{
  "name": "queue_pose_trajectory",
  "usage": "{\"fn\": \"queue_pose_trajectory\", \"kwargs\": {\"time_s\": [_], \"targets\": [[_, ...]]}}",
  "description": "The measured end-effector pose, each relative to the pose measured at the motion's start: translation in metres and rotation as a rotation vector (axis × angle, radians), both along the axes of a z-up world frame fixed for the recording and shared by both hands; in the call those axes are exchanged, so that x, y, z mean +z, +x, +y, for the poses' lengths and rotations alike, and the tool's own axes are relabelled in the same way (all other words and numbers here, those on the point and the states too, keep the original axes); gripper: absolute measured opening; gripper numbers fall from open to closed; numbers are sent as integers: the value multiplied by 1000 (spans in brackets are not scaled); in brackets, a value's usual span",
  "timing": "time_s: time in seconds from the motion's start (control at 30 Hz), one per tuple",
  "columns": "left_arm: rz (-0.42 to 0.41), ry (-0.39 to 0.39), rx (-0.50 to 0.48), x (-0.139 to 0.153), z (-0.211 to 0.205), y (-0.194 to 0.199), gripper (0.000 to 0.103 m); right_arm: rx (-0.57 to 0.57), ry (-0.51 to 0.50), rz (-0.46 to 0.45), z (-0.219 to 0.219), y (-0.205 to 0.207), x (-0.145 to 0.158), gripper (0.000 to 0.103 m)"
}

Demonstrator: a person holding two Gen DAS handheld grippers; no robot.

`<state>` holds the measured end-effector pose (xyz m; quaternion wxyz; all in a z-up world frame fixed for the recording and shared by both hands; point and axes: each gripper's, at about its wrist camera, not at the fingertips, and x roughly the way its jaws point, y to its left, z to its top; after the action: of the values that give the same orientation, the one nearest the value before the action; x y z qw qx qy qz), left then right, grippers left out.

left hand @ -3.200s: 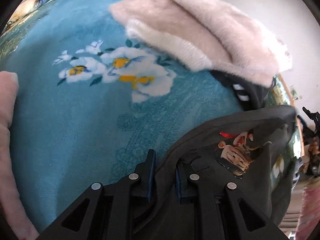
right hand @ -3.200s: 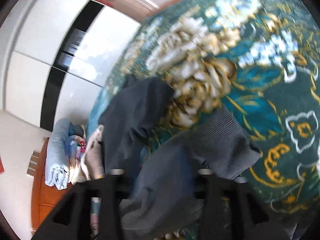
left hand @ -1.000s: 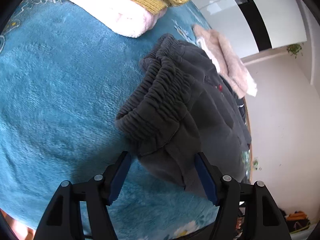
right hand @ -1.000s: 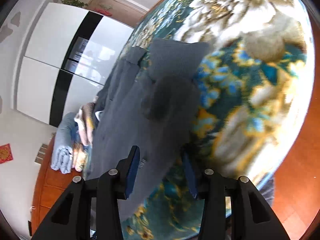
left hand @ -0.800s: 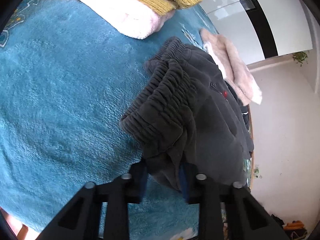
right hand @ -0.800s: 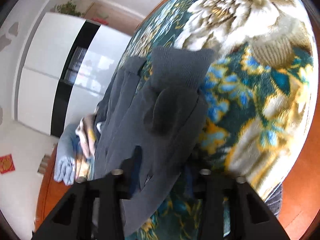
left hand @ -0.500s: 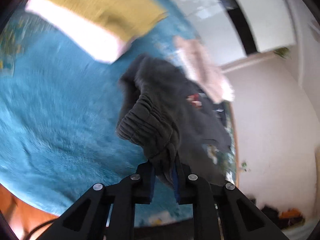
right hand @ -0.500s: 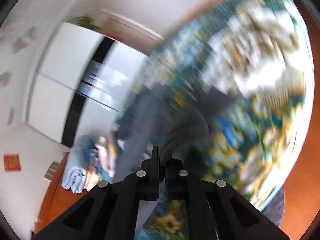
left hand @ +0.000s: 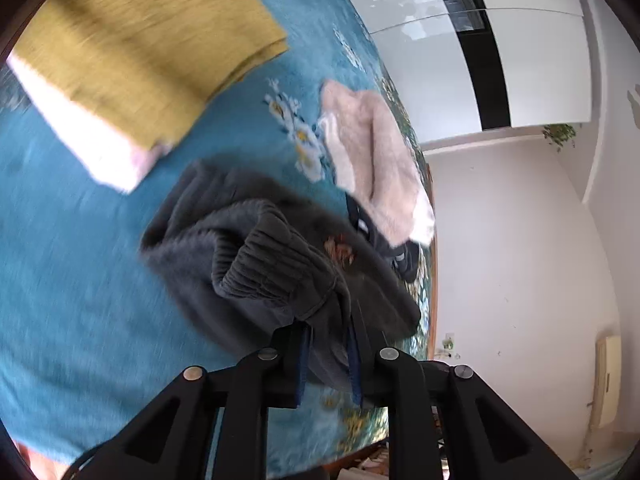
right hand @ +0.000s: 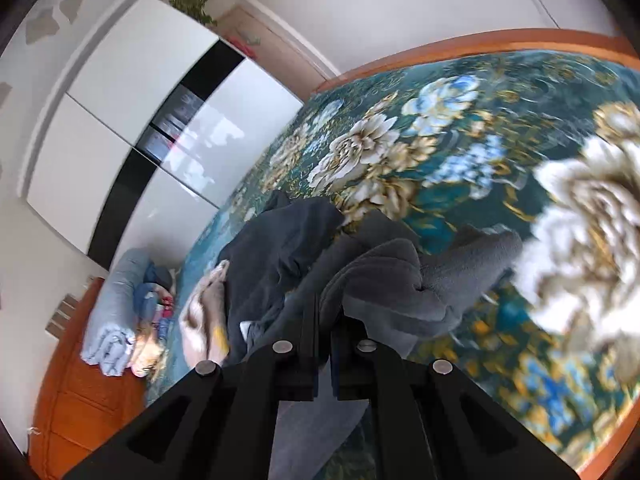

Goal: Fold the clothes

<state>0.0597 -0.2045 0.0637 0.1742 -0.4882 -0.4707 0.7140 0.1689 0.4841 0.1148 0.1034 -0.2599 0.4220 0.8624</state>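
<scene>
Dark grey sweatpants [left hand: 256, 256] lie bunched on the teal floral blanket [left hand: 72, 304]. My left gripper [left hand: 326, 354] is shut on the pants' elastic waistband and lifts it off the blanket. In the right wrist view my right gripper [right hand: 325, 324] is shut on the other end of the grey sweatpants [right hand: 384, 276], which hang in folds over the blanket [right hand: 480, 152].
A folded mustard sweater [left hand: 140, 40] on a pink-white garment [left hand: 96, 148] lies to the far left. A fluffy pink garment [left hand: 372, 148] lies beyond the pants, over a black item [left hand: 384, 240]. A white wardrobe [right hand: 132, 120], rolled bedding [right hand: 116, 320] and the bed's wooden edge [right hand: 500, 40] border the blanket.
Both grippers closed on the sweatpants, the left on the waistband, the right on the other end, and lifted them. Both views swung and are blurred with motion.
</scene>
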Motion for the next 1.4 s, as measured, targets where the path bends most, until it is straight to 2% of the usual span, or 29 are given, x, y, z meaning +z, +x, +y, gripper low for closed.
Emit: {"fn": "queue_pose_trajectory", "kwargs": {"time_s": [0.07, 0.2, 0.33, 0.47, 0.5, 0.53, 0.57, 0.6, 0.63, 0.67, 0.7, 0.77, 0.83, 0.93, 1.03, 1.1, 1.23, 1.4], "targets": [[-24, 13, 32, -7, -3, -21, 19, 16, 7, -31, -1, -34, 2, 4], [-79, 67, 101, -29, -13, -47, 19, 69, 93, -136, -10, -110, -7, 4], [-88, 21, 126, -43, -8, -64, 19, 93, 41, -192, -10, -154, -42, 5], [-81, -20, 126, -50, -4, -75, 22, 111, 25, -213, -7, -173, -69, 7], [-77, -28, 124, -50, -2, -78, 23, 115, 21, -221, -6, -174, -74, 8], [-65, -46, 114, -49, 0, -79, 26, 120, 18, -230, -5, -175, -78, 14], [-48, -68, 102, -46, 2, -79, 28, 124, 13, -236, -4, -176, -82, 26], [-31, -90, 89, -44, 5, -79, 35, 133, -4, -217, -2, -173, -82, 36], [-7, -109, 73, -39, 8, -77, 47, 143, -19, -197, 0, -170, -82, 53], [19, -124, 60, -34, 11, -74, 56, 155, -12, -160, 1, -161, -75, 62], [47, -143, 46, -28, 13, -68, 63, 167, -5, -123, 1, -152, -69, 63], [99, -186, 17, -15, 17, -53, 66, 190, 12, -49, 3, -134, -57, 63], [98, -234, -2, -16, 17, -32, 72, 176, 65, -1, 8, -105, -47, 63], [61, -297, -16, -26, 15, 1, 73, 107, 62, -48, 25, -74, -62, 64], [-29, -287, 19, -54, 3, 25, 73, 75, -76, -100, 41, -62, -98, 64], [-61, -254, 62, -69, -4, 33, 73, 59, -160, -106, 47, -59, -117, 64], [-22, -231, 109, -76, -5, 28, 81, 25, -189, -94, 49, -68, -129, 64], [-11, -172, 151, -88, -4, 14, 82, -6, -220, -61, 55, -86, -139, 64]]}}
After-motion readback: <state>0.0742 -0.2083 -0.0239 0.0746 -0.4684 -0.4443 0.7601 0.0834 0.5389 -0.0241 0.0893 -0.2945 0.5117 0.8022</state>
